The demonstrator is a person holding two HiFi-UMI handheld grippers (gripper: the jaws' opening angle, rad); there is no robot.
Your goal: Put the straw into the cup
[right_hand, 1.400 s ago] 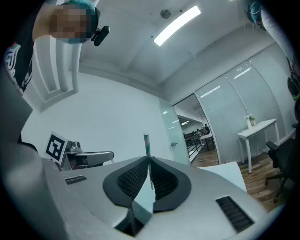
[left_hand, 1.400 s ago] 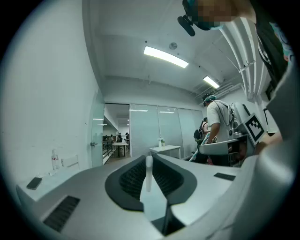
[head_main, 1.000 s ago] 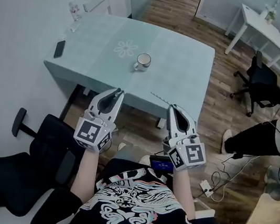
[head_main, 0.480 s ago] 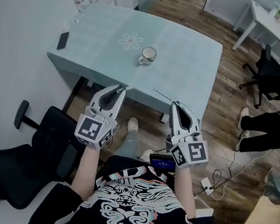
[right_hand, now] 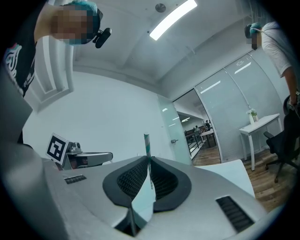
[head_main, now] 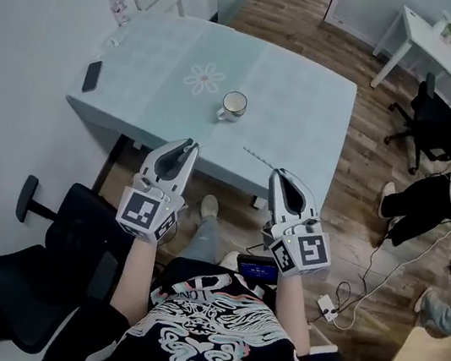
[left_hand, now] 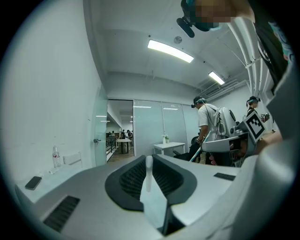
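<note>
A white mug [head_main: 233, 105] stands near the middle of the pale teal table [head_main: 307, 103], beside a printed flower. My right gripper [head_main: 280, 174] is shut on a thin teal-and-white striped straw [head_main: 259, 157], which sticks out to the left over the table's near edge; the straw [right_hand: 147, 145] rises between its pads. My left gripper [head_main: 187, 145] hovers level at the table's near edge, shut on a thin white strip [left_hand: 149, 171]. Both grippers are short of the mug. The right gripper [left_hand: 234, 140] shows in the left gripper view.
A dark phone [head_main: 92, 76] and a clear bottle [head_main: 116, 7] lie at the table's far left. A black office chair [head_main: 39, 273] stands at lower left. Right of the table are another chair [head_main: 428, 123], a small white table [head_main: 429, 38], people and floor cables.
Both grippers have moved forward toward the table's near edge, side by side. The mug now sits lower in the head view. Neither pair of jaws changed.
</note>
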